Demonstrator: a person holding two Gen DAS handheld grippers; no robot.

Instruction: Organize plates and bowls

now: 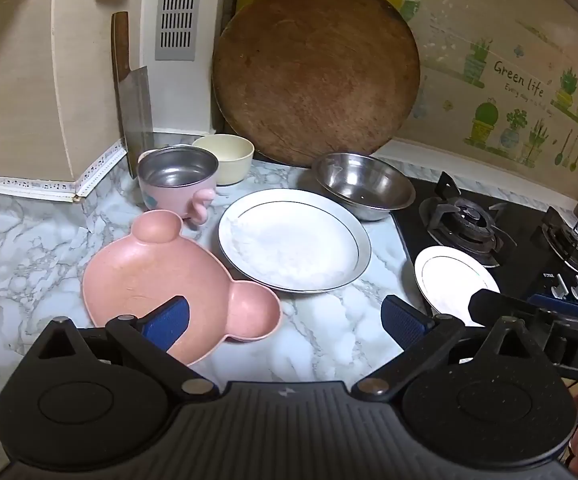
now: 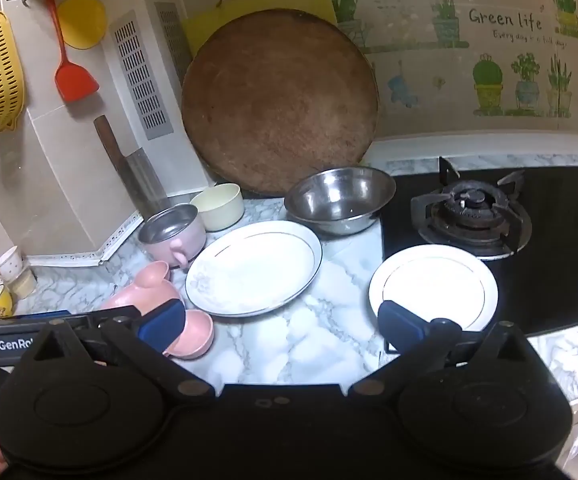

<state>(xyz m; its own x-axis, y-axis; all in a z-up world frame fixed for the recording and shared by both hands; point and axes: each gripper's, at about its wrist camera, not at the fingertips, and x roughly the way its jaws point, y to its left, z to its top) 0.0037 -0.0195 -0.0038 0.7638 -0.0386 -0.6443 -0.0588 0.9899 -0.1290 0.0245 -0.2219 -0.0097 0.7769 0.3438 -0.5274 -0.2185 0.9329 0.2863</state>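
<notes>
Left wrist view: left gripper point(image 1: 285, 320) hovered over the marble counter point(image 1: 329, 320) with its jaws fully apart and nothing between them. Its left blue pad point(image 1: 167, 322) overlapped the pink bear-shaped plate point(image 1: 157, 280), which lay toward the counter's front edge; contact could not be judged from this angle.

Right wrist view: right gripper point(image 2: 281, 324) was likewise spread wide and empty, held above bare marble near the counter's front edge. Its right pad point(image 2: 403, 330) sat in front of the small white plate point(image 2: 435, 286).

Positions noted:
- Large white plate point(image 1: 293, 240) lay at mid-counter, just beside the bear plate's ear.
- Small white plate rested on the black glass stove point(image 2: 549, 220) at its near left corner, in front of the burner point(image 2: 471, 208) (rim overhanging the marble slightly).
- Steel bowl point(image 1: 363, 186) stood at the back of the counter, beside the stove's left edge.
- Pink cup with steel liner point(image 1: 177, 182) and cream bowl point(image 1: 225, 158) stood touching, toward the back left corner.
- Round wooden chopping board point(image 1: 315, 74) leaned upright against the back wall, behind the steel bowl.
- Cleaver point(image 1: 133, 108) stood against the left wall.
</notes>
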